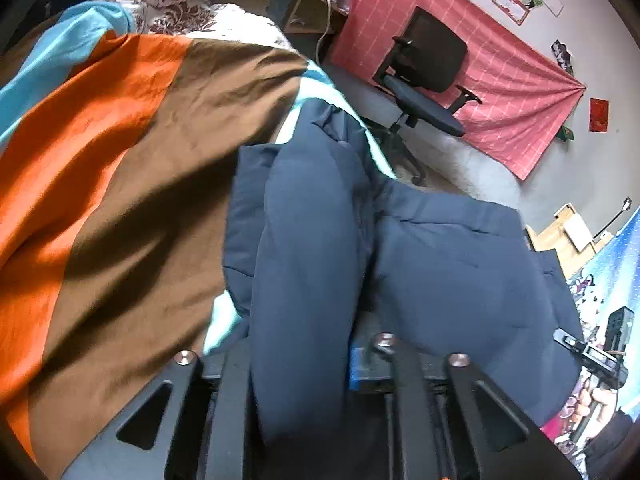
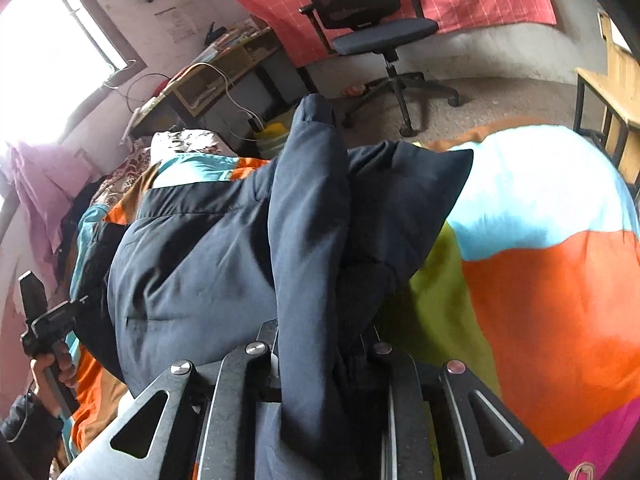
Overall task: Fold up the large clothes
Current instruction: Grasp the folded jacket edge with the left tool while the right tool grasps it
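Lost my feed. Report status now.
Left gripper and right gripper both shut on dark navy padded jacket. Jacket bunched over multicoloured bedsheet. Nothing obstructing.

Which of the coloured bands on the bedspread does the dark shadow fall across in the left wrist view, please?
The brown band carries the shadow; the orange band beside it is sunlit, and the light blue band lies farther off.

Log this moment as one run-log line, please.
step: lifting for fold | left gripper: shut on navy jacket | right gripper: shut on navy jacket | surface: colour-block bedspread
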`<state>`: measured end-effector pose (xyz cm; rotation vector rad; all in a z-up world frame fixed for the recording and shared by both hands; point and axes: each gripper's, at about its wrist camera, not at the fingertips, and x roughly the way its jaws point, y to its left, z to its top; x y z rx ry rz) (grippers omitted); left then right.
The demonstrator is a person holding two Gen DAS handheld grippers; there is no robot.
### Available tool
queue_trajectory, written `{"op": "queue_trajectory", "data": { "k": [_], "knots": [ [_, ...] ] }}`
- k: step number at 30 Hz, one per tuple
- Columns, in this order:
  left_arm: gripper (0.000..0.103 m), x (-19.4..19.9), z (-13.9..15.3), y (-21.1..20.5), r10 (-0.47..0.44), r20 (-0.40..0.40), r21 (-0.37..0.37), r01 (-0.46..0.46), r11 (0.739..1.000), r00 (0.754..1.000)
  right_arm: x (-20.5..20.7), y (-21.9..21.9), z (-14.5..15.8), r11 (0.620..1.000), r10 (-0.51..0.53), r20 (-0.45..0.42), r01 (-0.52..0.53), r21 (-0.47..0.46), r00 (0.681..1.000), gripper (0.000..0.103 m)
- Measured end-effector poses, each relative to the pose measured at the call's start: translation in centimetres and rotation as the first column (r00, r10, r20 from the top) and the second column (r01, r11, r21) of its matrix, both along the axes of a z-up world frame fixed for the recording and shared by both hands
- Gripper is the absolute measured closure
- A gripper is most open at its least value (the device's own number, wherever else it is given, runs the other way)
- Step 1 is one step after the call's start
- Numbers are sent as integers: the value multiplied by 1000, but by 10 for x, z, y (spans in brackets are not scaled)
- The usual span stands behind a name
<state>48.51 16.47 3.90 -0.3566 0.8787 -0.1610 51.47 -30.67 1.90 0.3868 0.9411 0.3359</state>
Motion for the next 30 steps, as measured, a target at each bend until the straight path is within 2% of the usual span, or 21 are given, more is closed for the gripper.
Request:
{"op": "queue_trajectory", "data": {
  "k": [1,3,4,6,7,9,11,15,20,24,25,27,30],
  "knots": [
    [74,6,-7,3,1,-10,12,-1,1000,1000,2,-2,-5,1000,1,-4,-1,3,1000,85],
    [52,17,-19,9,-13,-23,16,14,1000,1000,5,-3,-10,1000,7,-6,-7,-1,1000,85],
    [47,22,-25,12,-21,-25,17,22,1000,999,6,-5,-14,1000,12,-7,-12,-1,1000,84],
    [29,31,-36,16,-38,-31,9,39,999,999,8,-8,-19,1000,16,-9,-16,8,1000,83],
    [25,36,-42,20,-49,-40,-6,49,999,998,9,-10,-24,1000,15,-9,-15,20,1000,83],
    [12,43,-51,26,-65,-57,-46,62,997,996,7,-12,-29,999,19,-6,-19,26,1000,81],
    [6,52,-61,34,-81,-78,-104,72,992,994,7,-14,-37,999,25,-3,-25,30,1000,79],
    [1,68,-76,46,-125,-99,-213,102,972,987,9,-19,-50,998,24,-9,-23,59,1000,73],
    [3,82,-92,47,-156,-138,-330,104,938,978,11,-21,-63,997,18,-10,-18,82,1000,67],
    [40,75,-79,48,-176,-72,-324,144,935,982,14,-22,-68,995,14,-24,-12,96,1000,64],
    [45,72,-75,48,-173,-63,-313,146,938,983,14,-22,-68,995,14,-30,-11,99,999,64],
    [62,61,-64,45,-167,-39,-275,150,950,985,15,-23,-68,994,12,-36,-8,105,999,64],
    [78,47,-49,36,-151,-5,-200,147,969,989,16,-22,-67,995,-1,-45,5,101,999,64]
  ]
}}
